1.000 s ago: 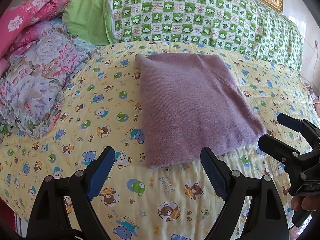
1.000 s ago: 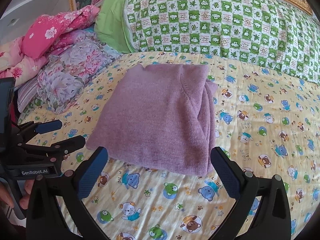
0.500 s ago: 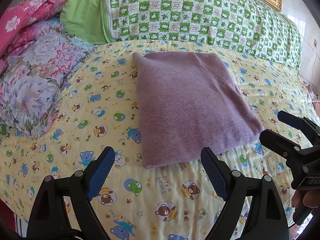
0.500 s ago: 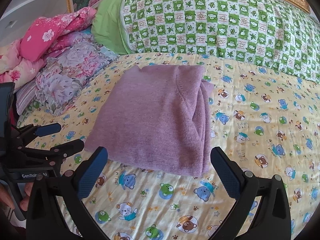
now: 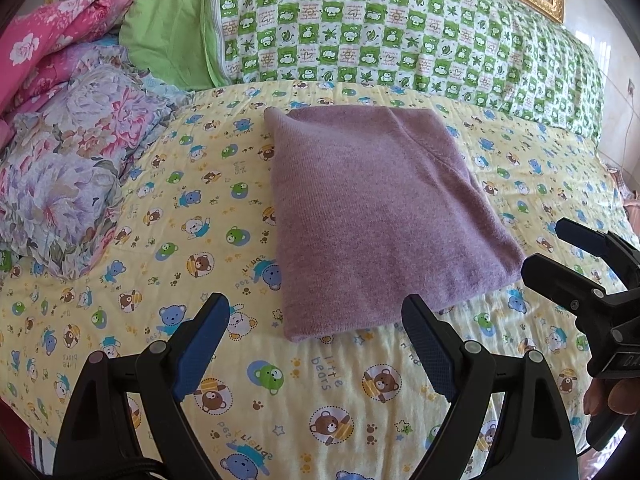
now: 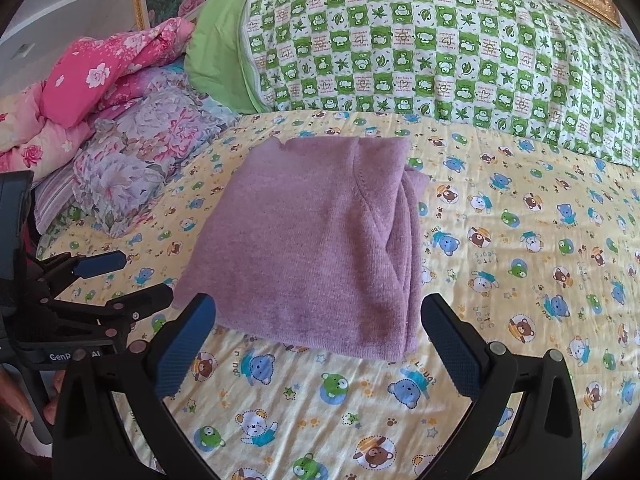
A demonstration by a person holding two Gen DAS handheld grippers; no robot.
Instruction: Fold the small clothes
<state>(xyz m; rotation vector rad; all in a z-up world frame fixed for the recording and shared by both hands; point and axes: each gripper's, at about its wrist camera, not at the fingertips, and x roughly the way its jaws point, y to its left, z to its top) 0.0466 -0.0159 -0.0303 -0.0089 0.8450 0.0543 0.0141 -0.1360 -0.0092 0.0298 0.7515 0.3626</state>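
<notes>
A soft purple knitted garment [image 5: 384,220] lies folded into a neat rectangle on a bed covered by a yellow quilt printed with cartoon bears [image 5: 280,400]. It sits just ahead of the left gripper [image 5: 316,344], whose blue-padded fingers are spread wide and hold nothing. The right gripper [image 6: 318,344] is likewise released and empty, with the garment's near edge just beyond its fingertips; stacked layers show along the fold on that gripper's right. Judging by this tidy shape, the folding looks essentially finished, with perhaps only setting it aside left. Further ahead rests a green-and-white checked pillow [image 5: 400,28]; ahead to the left, floral bedding [image 5: 68,168]. The quilt reads "little bears"; the left gripper's body shows partial lettering "GenR…AI".
</notes>
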